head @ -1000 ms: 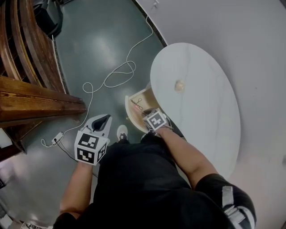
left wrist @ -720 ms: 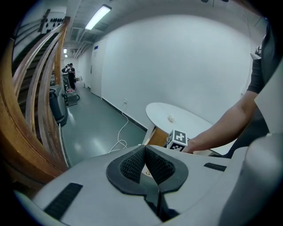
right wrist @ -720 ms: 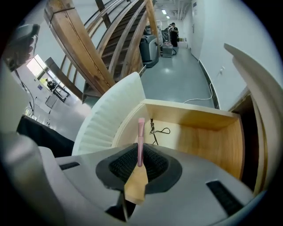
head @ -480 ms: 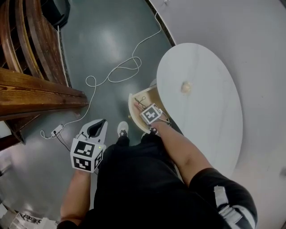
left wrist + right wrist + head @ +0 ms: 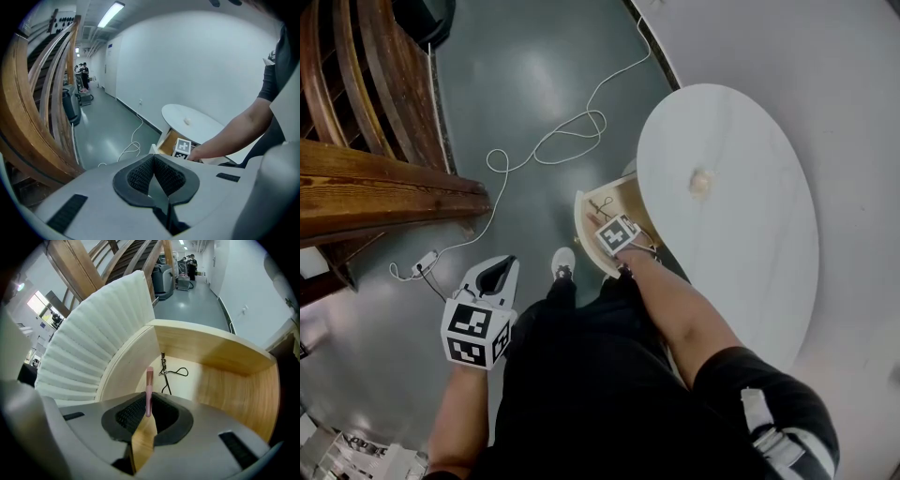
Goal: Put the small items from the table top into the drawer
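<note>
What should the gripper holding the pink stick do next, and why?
Probably open the right gripper and let go. Its jaws pinch the pink stick, which points down into the open drawer, over its pale floor and beside the black wire tool lying there. It looks low enough inside the wooden walls that the stick should land in the drawer.

No legible text or signs

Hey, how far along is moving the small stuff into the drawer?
Done: an eyelash curler already lies in the open drawer. In hand: the right tool grips a pink stick over the drawer, not yet released. Still to do: one small pale item sits on the white table. The left tool is shut, empty.
</note>
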Tool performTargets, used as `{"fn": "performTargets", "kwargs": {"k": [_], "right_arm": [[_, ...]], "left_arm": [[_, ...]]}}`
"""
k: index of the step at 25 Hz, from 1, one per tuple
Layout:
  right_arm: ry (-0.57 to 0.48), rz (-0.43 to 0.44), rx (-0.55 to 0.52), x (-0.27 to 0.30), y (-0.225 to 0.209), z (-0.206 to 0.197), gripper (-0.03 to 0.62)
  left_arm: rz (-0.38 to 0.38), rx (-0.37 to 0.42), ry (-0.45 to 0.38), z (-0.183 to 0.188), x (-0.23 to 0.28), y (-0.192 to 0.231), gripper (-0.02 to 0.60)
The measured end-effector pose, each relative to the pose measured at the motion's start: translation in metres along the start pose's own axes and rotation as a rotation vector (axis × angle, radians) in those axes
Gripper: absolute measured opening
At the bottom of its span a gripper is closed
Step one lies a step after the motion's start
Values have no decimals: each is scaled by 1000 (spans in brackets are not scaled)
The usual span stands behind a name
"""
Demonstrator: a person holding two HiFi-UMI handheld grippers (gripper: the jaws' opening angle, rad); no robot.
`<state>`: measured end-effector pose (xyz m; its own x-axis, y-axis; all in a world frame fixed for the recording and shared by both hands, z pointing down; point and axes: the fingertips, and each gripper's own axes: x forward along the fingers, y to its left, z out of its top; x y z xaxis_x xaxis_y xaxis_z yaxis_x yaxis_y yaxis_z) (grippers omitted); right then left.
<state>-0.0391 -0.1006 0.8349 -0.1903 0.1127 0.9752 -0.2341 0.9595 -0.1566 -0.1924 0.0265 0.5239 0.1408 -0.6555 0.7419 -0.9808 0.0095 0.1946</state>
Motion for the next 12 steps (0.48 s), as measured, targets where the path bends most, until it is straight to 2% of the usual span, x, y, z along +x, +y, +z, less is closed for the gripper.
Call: {"fn": "performTargets", "kwargs": {"k": [2,5,8,12], "right_arm": [[32,-3,22,0,-1,-7,35],[-28,17,5,-3,2,5,38],[-31,18,12,-6,2,3,40],[24,0,53,-15,3,-13,40]], "left_arm": [[-3,0,-1,2,1,-1,16],[-11,5,-5,5,2,-3,17],[-16,11,-15,8,4,-5,17],[-26,18,-32,14,4,-6,17]]}}
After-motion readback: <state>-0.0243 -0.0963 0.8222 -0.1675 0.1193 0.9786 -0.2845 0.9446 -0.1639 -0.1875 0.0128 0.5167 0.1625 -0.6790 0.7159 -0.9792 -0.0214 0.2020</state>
